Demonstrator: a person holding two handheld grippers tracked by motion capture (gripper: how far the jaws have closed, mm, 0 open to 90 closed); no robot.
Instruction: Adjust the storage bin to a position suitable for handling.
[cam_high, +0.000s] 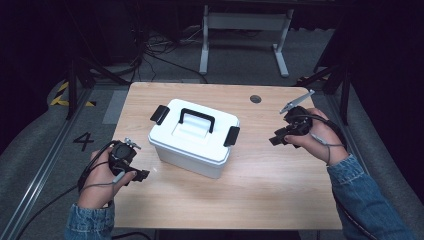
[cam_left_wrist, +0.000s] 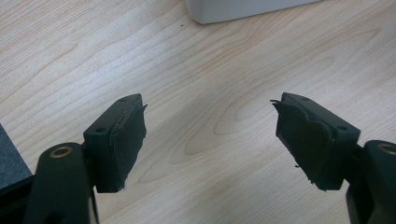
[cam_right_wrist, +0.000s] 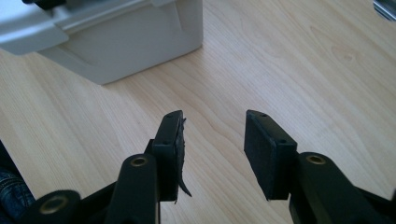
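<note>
A lidded box (cam_high: 194, 137) is set near the middle of the table (cam_high: 260, 190). The left gripper (cam_high: 141, 174) is held to its left, nearer the near edge; the right gripper (cam_high: 276, 139) is held to its right, apart from it.

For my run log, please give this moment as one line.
left gripper: open, empty | right gripper: open, empty | white box: lid on, between them, untouched

Light wooden table (cam_high: 280, 195), white lidded box (cam_high: 194, 137) at centre.
</note>
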